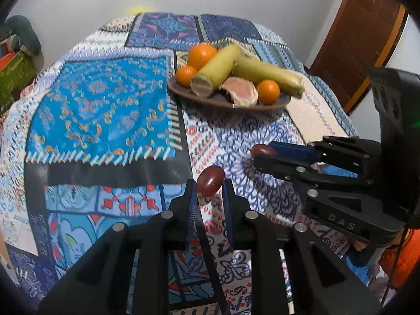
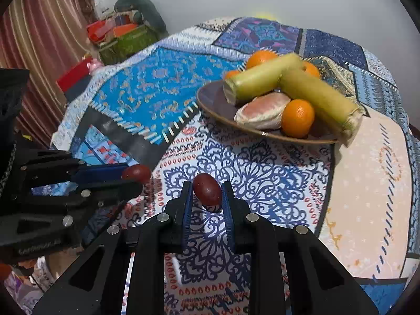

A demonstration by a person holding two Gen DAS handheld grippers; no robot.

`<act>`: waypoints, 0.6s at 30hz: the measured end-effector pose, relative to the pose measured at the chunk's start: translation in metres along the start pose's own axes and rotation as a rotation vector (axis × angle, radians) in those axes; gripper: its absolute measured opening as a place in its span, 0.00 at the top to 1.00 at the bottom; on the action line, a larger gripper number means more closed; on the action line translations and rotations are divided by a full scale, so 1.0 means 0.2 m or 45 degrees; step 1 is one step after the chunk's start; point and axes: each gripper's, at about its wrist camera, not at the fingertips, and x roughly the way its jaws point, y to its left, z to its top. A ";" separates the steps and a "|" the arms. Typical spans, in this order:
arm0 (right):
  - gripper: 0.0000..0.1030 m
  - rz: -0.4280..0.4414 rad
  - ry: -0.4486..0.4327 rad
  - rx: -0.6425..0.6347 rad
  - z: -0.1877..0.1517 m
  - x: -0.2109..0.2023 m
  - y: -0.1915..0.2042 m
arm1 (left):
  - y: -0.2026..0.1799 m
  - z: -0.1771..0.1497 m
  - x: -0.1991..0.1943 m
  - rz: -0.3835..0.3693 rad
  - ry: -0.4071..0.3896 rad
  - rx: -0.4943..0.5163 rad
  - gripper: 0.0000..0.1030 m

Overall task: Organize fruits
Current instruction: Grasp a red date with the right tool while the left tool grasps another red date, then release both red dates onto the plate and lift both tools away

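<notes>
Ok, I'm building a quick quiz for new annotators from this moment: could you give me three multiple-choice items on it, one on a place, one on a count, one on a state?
1. Where does the plate stand relative to the two grippers?
A. On the cloth beyond them
B. Under the left gripper
C. On the floor

2. How many oranges show on the plate in the left wrist view?
A. One
B. Three
C. Five

3. What is the left gripper doing?
A. Standing wide open with nothing in it
B. Shut on a dark red fruit
C. Shut on an orange

Answers:
1 A: the plate sits farther up the patterned tablecloth, clear of both grippers.
2 B: oranges at and.
3 B: its pads press the dark red fruit; the right gripper likewise clamps a second red fruit.
</notes>
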 end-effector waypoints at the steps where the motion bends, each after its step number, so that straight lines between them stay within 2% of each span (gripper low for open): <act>1: 0.81 -0.001 -0.011 0.001 0.00 -0.02 0.00 | 0.00 0.02 -0.01 0.003 -0.012 0.004 0.81; 10: 0.81 -0.054 -0.174 0.016 0.12 -0.22 -0.07 | -0.05 0.22 -0.06 0.002 -0.116 0.032 0.81; 13: 0.80 -0.061 -0.211 0.049 0.16 -0.22 -0.11 | -0.06 0.30 -0.03 0.000 -0.135 0.032 0.81; 18: 0.80 -0.069 -0.212 0.063 0.20 -0.17 -0.15 | -0.05 0.37 0.05 -0.013 -0.123 0.016 0.81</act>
